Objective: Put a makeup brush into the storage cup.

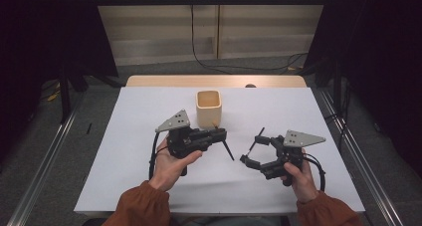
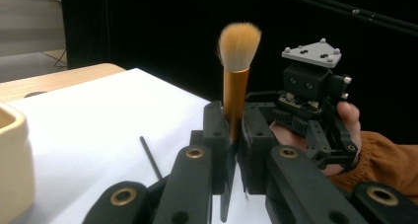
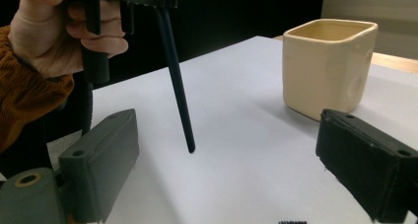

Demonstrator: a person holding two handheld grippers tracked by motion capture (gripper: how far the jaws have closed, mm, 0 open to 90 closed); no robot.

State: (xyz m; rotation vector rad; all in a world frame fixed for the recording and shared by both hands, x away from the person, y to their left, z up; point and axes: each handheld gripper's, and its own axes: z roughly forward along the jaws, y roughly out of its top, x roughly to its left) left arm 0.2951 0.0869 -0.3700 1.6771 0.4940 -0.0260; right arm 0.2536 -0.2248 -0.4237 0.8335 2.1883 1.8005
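A makeup brush (image 2: 236, 76) with tan bristles, a gold ferrule and a thin black handle (image 1: 228, 150) stands upright between the jaws of my left gripper (image 2: 234, 120), which is shut on the ferrule. In the high view the left gripper (image 1: 221, 134) points right, just in front of a cream square cup (image 1: 208, 108). The handle (image 3: 177, 81) hangs down with its tip just above the white table. My right gripper (image 1: 251, 145) sits to the right of the brush, jaws wide apart with nothing between them (image 3: 229, 135). The cup (image 3: 328, 66) stands beyond it, empty as far as I can see.
A white sheet covers the table (image 1: 149, 176), with a wooden strip (image 1: 214, 80) along the far edge. A thin black stick (image 2: 150, 157) lies on the sheet between the cup and my right gripper. Black curtains and metal rails flank the table.
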